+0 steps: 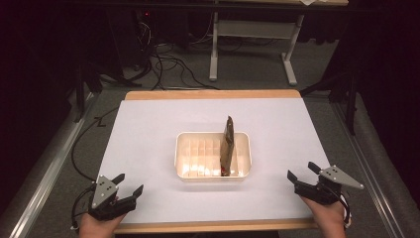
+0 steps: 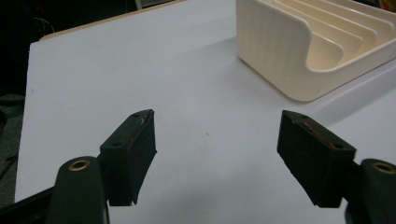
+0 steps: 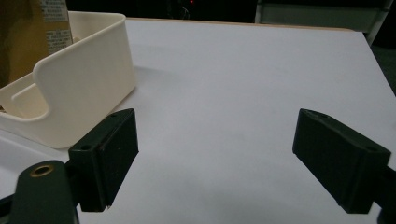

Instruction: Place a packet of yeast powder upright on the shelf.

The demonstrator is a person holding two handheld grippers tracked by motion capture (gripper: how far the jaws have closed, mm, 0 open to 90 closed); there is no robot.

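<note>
- High view: I see a cream slotted rack [image 1: 185, 148] sitting mid-table on the white sheet [image 1: 148, 124]. A thin brown packet [image 1: 228, 146] stands on edge in one of its right-hand slots, upright with a slight lean, its top well above the rim. My left gripper [image 1: 130, 184] hangs at the near-left corner and my right gripper [image 1: 299, 171] at the near-right; both have their jaws apart, hold nothing, and are well away from the rack.
- Left gripper view: my jaws stand wide with bare sheet between them. The rack's rounded corner [image 2: 280, 51] lies far-right, its dividers showing as thin ribs.
- Right gripper view: again the jaws are spread over bare sheet. The rack wall [image 3: 79, 88] is near-left, just beyond my left jaw, with the packet's brown face and a printed label [image 3: 51, 23] behind it.
- Handling, as I judge it: the packet looks light, flat and fairly stiff, perhaps card or foil, so it may flex or slip. I would pinch its exposed top edge across the thin faces and lift straight up, since the light rack could drag along.
</note>
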